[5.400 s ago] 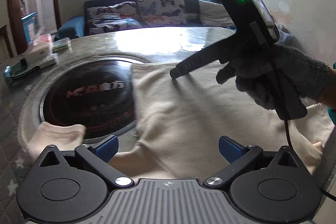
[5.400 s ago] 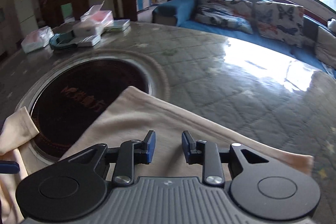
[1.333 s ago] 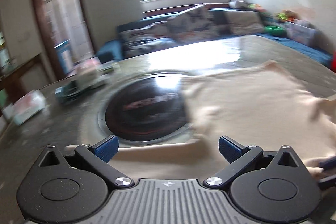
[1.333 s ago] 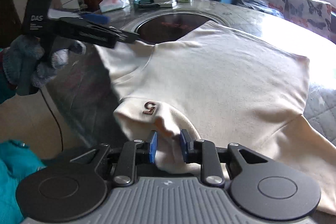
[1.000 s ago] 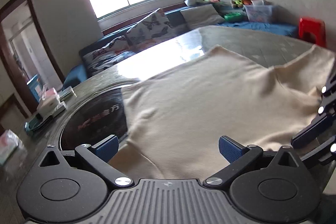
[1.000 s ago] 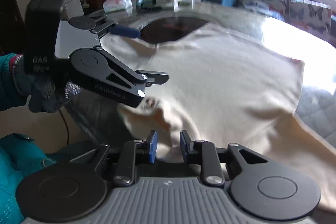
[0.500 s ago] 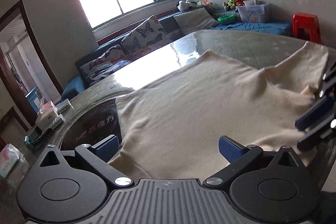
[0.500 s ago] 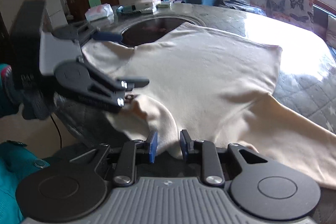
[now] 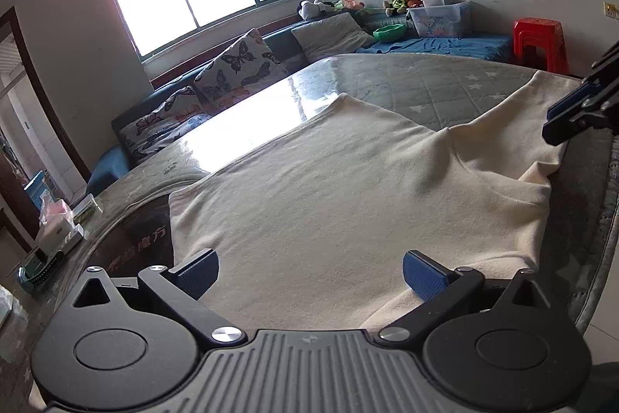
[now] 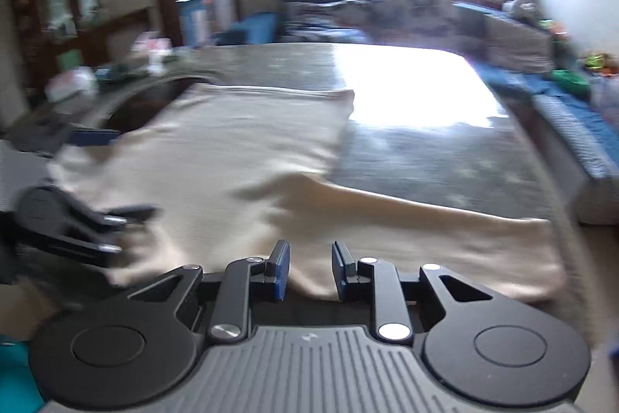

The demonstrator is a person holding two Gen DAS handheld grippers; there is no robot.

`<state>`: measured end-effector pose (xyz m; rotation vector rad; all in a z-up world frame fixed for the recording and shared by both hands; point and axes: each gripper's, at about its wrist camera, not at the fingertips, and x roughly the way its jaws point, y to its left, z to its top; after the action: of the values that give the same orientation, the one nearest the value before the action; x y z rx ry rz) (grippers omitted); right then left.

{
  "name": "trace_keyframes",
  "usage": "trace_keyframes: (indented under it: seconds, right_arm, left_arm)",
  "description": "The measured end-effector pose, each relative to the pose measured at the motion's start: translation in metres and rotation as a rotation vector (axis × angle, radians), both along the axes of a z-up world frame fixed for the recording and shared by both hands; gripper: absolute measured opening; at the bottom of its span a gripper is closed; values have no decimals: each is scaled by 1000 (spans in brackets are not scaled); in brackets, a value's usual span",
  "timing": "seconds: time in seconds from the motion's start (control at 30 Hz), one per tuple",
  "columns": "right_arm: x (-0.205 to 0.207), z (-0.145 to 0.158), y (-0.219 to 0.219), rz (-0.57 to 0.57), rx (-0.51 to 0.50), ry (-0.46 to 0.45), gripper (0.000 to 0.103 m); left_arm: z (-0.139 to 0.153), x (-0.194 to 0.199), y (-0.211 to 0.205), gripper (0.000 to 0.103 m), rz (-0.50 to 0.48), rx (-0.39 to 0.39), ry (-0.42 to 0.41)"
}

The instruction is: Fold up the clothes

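Cream shirt (image 9: pixel 348 188) lies flat on the worktop (image 9: pixel 445 91), stretching lengthwise away ahead of the wide-open left jaws; right jaws stand narrowly parted, gripping nothing.

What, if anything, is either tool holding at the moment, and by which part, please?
The left tool is wide open above the cream shirt, holding nothing. The right tool has its jaws slightly apart around the shirt's near edge; whether it grips is unclear in the blur.
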<state>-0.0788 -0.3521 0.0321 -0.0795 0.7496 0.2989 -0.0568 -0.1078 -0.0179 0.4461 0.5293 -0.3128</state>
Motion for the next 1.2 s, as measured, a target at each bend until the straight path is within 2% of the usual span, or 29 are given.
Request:
trace_keyframes:
  seconds: [0.23, 0.33, 0.43, 0.6, 0.67, 0.7, 0.8, 0.93, 1.07, 1.2]
  right_arm:
    - [13, -21, -72, -346, -44, -8, 24]
    - [19, -31, -95, -461, -67, -3, 24]
    - [21, -37, -110, -542, -41, -6, 25]
    - [24, -40, -124, -574, -1, -23, 25]
    - [25, -41, -129, -565, 17, -30, 21]
    - [26, -42, -131, -561, 26, -34, 11]
    - [32, -36, -135, -565, 17, -60, 5]
    - [42, -26, -139, -555, 9, -117, 4]
    - [50, -36, -141, -549, 9, -92, 4]
    - [48, -44, -144, -554, 38, -88, 9]
  left_arm:
    - [6, 0, -16, 103, -46, -17, -7]
    - [6, 1, -25, 103, -69, -16, -5]
    - [5, 1, -33, 103, -87, -17, 1]
    - [0, 1, -41, 103, -107, -9, 16]
    - [-1, 0, -44, 103, -112, -5, 22]
    - [-2, 0, -45, 103, -117, -4, 25]
    - [-4, -2, -48, 103, -128, 8, 30]
    - [-7, -3, -51, 103, -136, 21, 39]
    - [-6, -4, -53, 103, -136, 23, 39]
    - [1, -2, -52, 103, -133, 16, 28]
